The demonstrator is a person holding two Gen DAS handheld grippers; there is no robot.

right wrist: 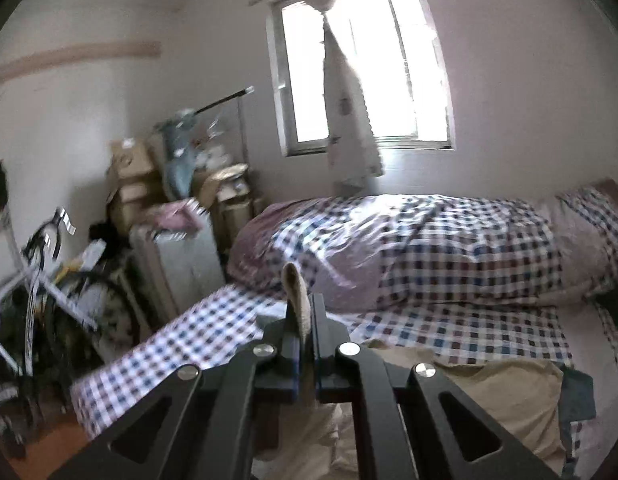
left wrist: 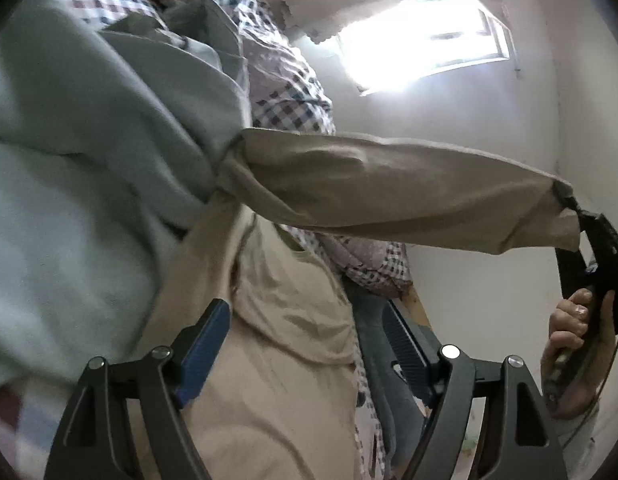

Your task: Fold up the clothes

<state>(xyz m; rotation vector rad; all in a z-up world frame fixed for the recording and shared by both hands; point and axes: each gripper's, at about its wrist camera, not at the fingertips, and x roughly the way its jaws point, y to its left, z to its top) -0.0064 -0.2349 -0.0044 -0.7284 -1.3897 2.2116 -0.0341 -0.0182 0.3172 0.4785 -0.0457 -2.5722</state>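
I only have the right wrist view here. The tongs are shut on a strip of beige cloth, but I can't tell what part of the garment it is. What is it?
Observer: It is the cuff end of a sleeve on the beige garment, pulled out taut sideways by the right tongs.
Operator: And the left tongs?
Observer: The left tongs are open, blue pads apart, with the beige garment's body between them, not pinched.
Operator: Anything else lying near it?
Observer: A pale green-grey garment lies alongside, overlapping the beige one where the sleeve starts.
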